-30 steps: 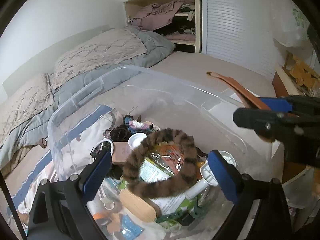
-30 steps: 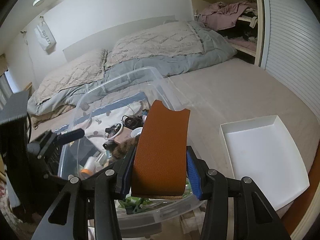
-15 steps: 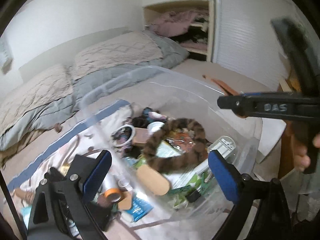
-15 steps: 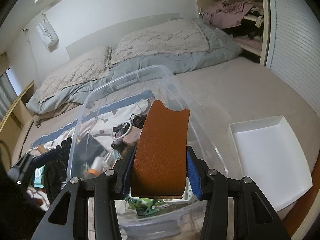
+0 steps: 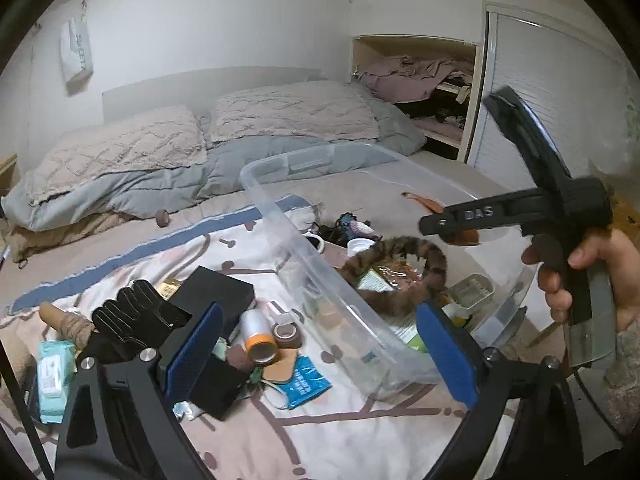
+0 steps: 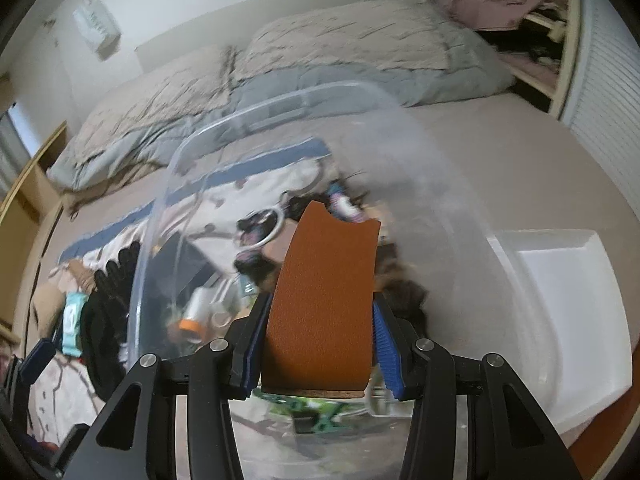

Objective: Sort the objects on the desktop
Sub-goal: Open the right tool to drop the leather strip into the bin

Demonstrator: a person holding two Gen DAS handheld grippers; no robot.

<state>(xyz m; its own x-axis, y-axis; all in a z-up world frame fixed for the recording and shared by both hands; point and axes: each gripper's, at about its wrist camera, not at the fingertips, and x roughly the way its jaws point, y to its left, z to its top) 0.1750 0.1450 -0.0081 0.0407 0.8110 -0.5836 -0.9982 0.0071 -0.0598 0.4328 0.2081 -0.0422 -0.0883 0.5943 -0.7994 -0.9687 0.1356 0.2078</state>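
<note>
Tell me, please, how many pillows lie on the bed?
2. One pillow lies at the left of the bed's head; the other pillow lies beside it on the right, near the open closet. More could be hidden under the grey duvet.

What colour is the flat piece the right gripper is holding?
Orange-brown leather piece, clearest in the right wrist view.

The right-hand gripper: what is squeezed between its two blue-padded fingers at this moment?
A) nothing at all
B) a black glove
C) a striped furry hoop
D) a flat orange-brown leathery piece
D: in the right wrist view the right gripper has both blue pads pressed against a flat orange-brown leathery piece that stands up between them, above the clear plastic bin.
</note>
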